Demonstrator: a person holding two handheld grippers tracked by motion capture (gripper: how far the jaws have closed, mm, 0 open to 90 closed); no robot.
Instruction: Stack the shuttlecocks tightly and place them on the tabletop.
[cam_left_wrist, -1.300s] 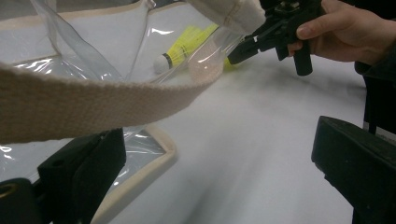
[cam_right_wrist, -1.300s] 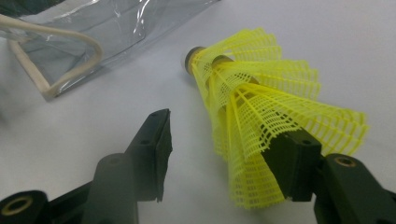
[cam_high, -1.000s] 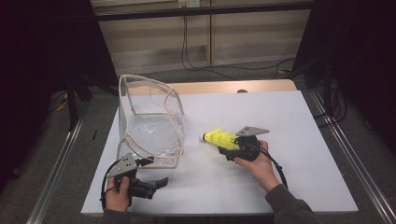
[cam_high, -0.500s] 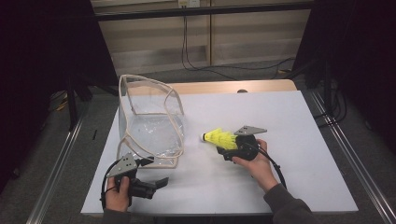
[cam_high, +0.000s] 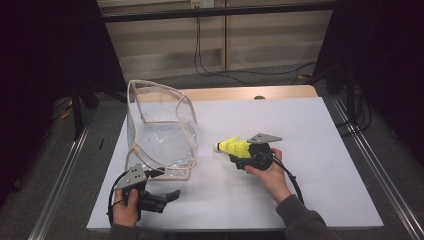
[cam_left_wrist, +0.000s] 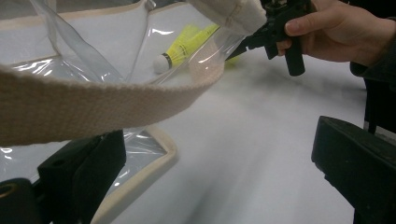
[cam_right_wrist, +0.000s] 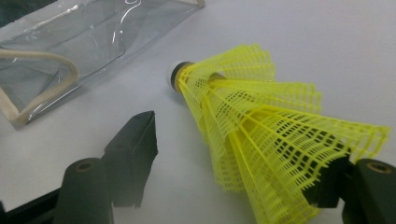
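A yellow mesh shuttlecock (cam_high: 234, 147) with a white cork tip lies at the table's middle, tip pointing left toward a clear plastic bag (cam_high: 162, 135) with beige trim. My right gripper (cam_high: 238, 155) is around its skirt. In the right gripper view the shuttlecock (cam_right_wrist: 261, 126) leans on the right jaw while the left jaw stands apart from it; the jaws have just been closing a little. My left gripper (cam_high: 164, 184) sits open at the front left by the bag's lower corner. A beige strap (cam_left_wrist: 93, 102) of the bag crosses above its left jaw, and the shuttlecock (cam_left_wrist: 180, 46) shows through the plastic.
The white table top (cam_high: 320, 135) stretches bare to the right of my right hand. The bag stands upright with its mouth frame (cam_high: 160, 90) raised. A metal rail (cam_high: 365, 155) runs along the table's right side, another along the left.
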